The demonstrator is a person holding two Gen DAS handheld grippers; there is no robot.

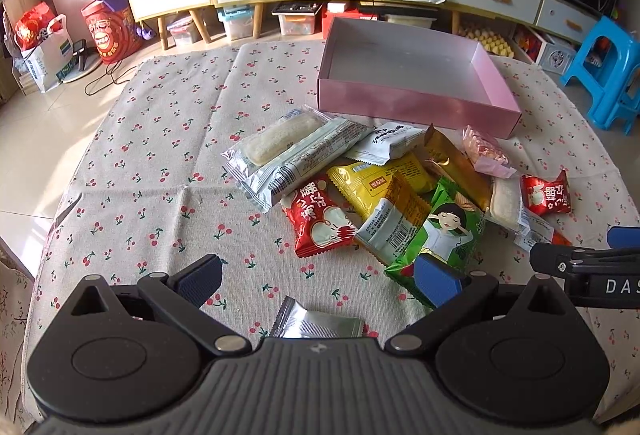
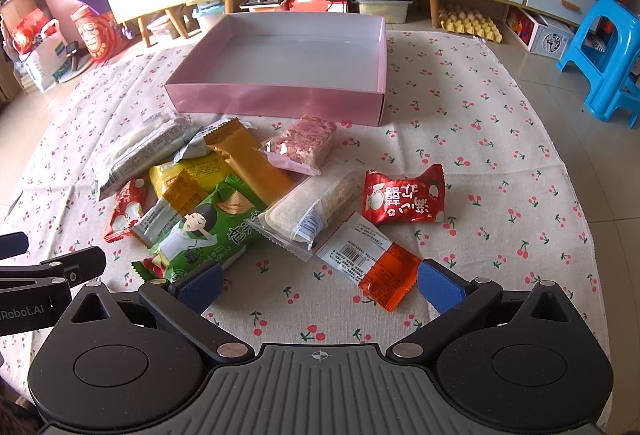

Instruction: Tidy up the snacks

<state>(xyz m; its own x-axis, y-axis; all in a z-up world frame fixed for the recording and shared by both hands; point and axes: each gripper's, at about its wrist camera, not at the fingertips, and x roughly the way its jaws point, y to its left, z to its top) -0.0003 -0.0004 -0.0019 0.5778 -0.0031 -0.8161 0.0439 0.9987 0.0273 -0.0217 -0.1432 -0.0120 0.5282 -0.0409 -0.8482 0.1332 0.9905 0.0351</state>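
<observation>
Progress is nil as far as the views show: the pink box [image 2: 280, 75] stands at the far side of the cherry-print tablecloth [image 2: 480, 139] with its interior bare; no snack lies inside it.

The snacks lie in a loose, overlapping pile just in front of the box's near wall. Noted in the pile: a green packet [image 2: 208, 231] on top at the near edge; a yellow packet [image 1: 372, 183] partly under it; a gold wrapper [image 2: 248, 159]; a clear-wrapped pink bar [image 2: 300, 145] nearest the box; two white rice-cake bars [image 1: 280, 143] at the left. A red packet [image 2: 402, 199] lies slightly apart on the right; an orange-ended sachet [image 2: 372, 255] lies nearest the right gripper; a small silver sachet [image 1: 320, 323] lies alone, close under the left gripper.

The left gripper [image 1: 320, 283] is spread wide and holds nothing; its right pad overlaps the green packet's edge in view, contact uncertain. The right gripper [image 2: 320, 285] is likewise wide and empty, hovering short of the orange-ended sachet.

Judgement: every item remains to be moved; the whole task is outstanding.
</observation>
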